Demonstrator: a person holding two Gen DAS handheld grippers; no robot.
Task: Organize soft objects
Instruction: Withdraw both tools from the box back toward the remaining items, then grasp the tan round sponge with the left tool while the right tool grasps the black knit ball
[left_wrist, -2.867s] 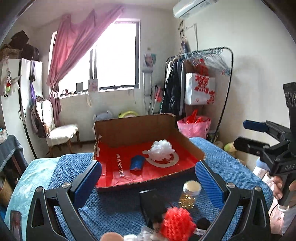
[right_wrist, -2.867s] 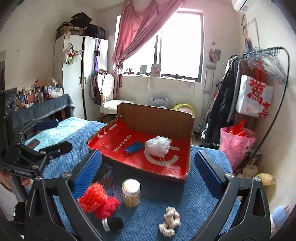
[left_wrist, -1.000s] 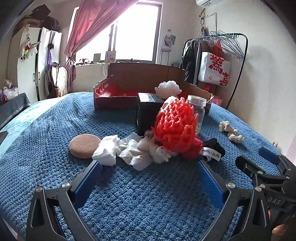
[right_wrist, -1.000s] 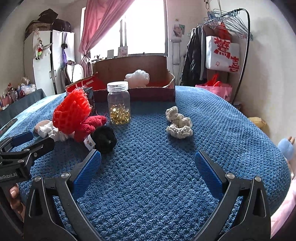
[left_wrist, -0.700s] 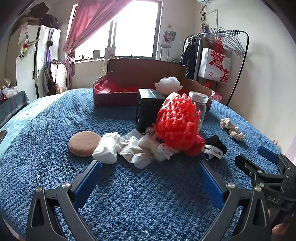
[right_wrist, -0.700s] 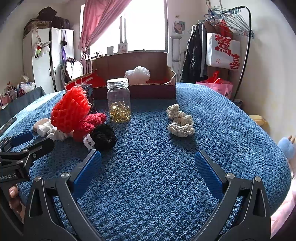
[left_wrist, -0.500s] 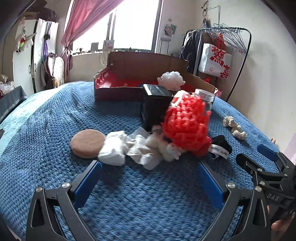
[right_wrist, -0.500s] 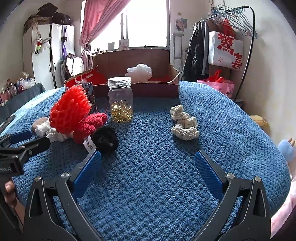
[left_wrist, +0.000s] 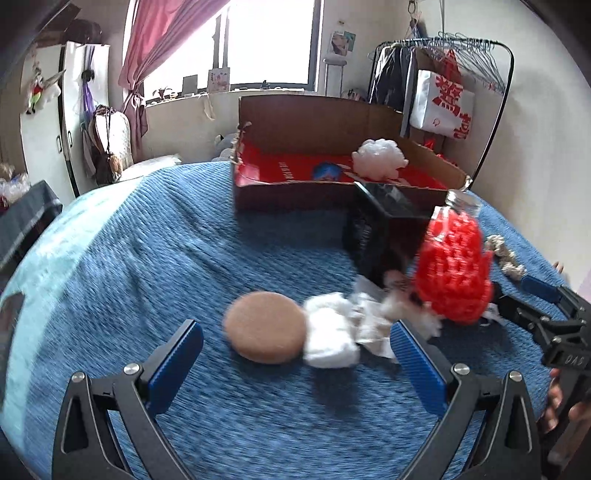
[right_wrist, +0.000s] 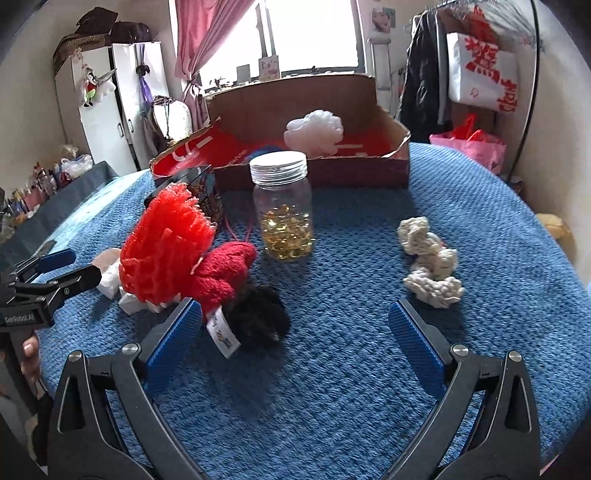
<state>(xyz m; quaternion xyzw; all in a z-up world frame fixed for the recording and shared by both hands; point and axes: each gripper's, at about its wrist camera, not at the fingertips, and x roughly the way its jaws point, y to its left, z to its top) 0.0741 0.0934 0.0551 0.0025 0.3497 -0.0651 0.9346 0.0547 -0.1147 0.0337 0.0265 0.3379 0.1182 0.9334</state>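
A glass jar (right_wrist: 282, 210) with a silver lid stands on the blue blanket (right_wrist: 369, 369), with yellow beads in its lower part. A black box (left_wrist: 384, 225) stands near it. Behind, a pink curtain (left_wrist: 166, 48) hangs beside the bright window (left_wrist: 273, 40), and a clothes rack (left_wrist: 461, 59) stands at the wall.

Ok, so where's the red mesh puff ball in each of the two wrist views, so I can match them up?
Left wrist view: the red mesh puff sits right of centre, just beyond the right tip of the open left tongs.
Right wrist view: the red mesh puff sits left of centre, beyond the left tip of the open right tongs.
Shared landmark: the cardboard box with the red lining, behind it in both.
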